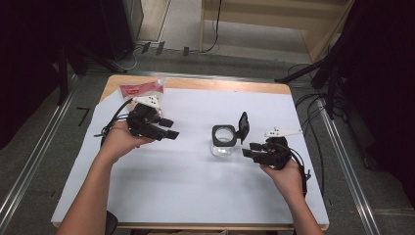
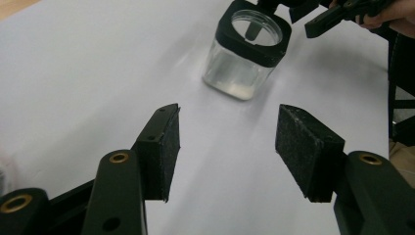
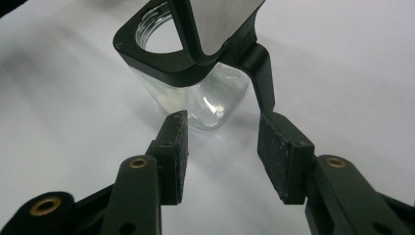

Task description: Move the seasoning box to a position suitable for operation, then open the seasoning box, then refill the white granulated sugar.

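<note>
White sheet covers the wooden bench, grey floor and dark stands around it. Right tool sits low at the right side, jaws partly apart with nothing between the pads, tips just short of the clear square glass jar with black collar. Jar stands upright near bench centre, its black flip lid hinged open and tilted up on the side toward the right tool. In the right gripper view the lid's strap hangs just past the right pad, not gripped. Left tool is held above the sheet at the left, well apart from the jar, jaws open and empty, pointing toward it. Red and white plastic packet lies at the far left edge behind the left tool
</note>
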